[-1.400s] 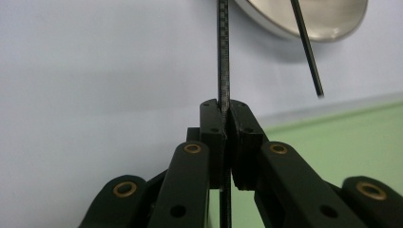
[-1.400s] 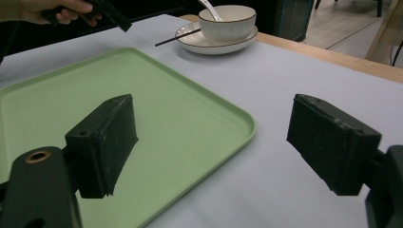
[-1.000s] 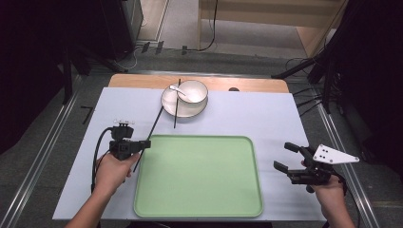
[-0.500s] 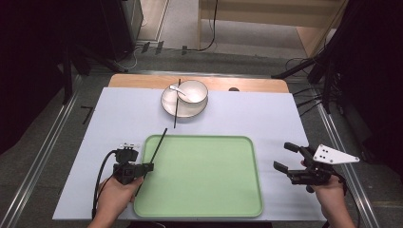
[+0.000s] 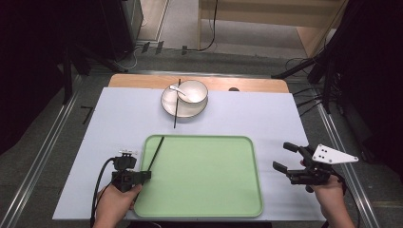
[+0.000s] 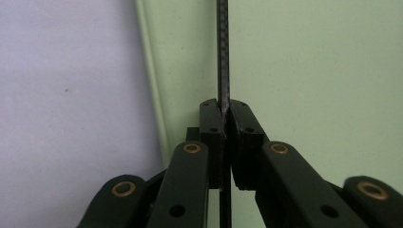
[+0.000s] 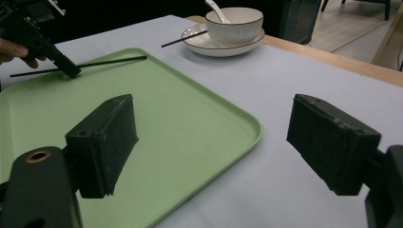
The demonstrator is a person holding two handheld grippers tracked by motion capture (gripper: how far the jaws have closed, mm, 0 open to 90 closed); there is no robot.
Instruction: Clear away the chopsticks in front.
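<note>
My left gripper (image 5: 148, 175) is shut on a thin black chopstick (image 5: 157, 152) at the near left corner of the green tray (image 5: 204, 199). The stick slants away over the tray's left rim. In the left gripper view the jaws (image 6: 223, 107) pinch the chopstick (image 6: 223, 47) just inside the tray's edge (image 6: 157, 118). A second chopstick (image 5: 176, 111) leans on the white plate (image 5: 168, 105) at the back, which carries a bowl (image 5: 192, 91) with a spoon (image 5: 178, 90). My right gripper (image 5: 283, 156) stands open, nothing in it, right of the tray, with wide-set jaws (image 7: 214, 137).
A pale lilac cover (image 5: 275, 118) lies over the table, with a wooden strip (image 5: 256, 84) along the far edge. The right gripper view looks across the tray (image 7: 190, 123) to the left gripper (image 7: 71, 71) and the bowl (image 7: 235, 23).
The left gripper has carried the chopstick toward the person's side, from left of the tray to its near left corner. The right gripper has stayed still.
</note>
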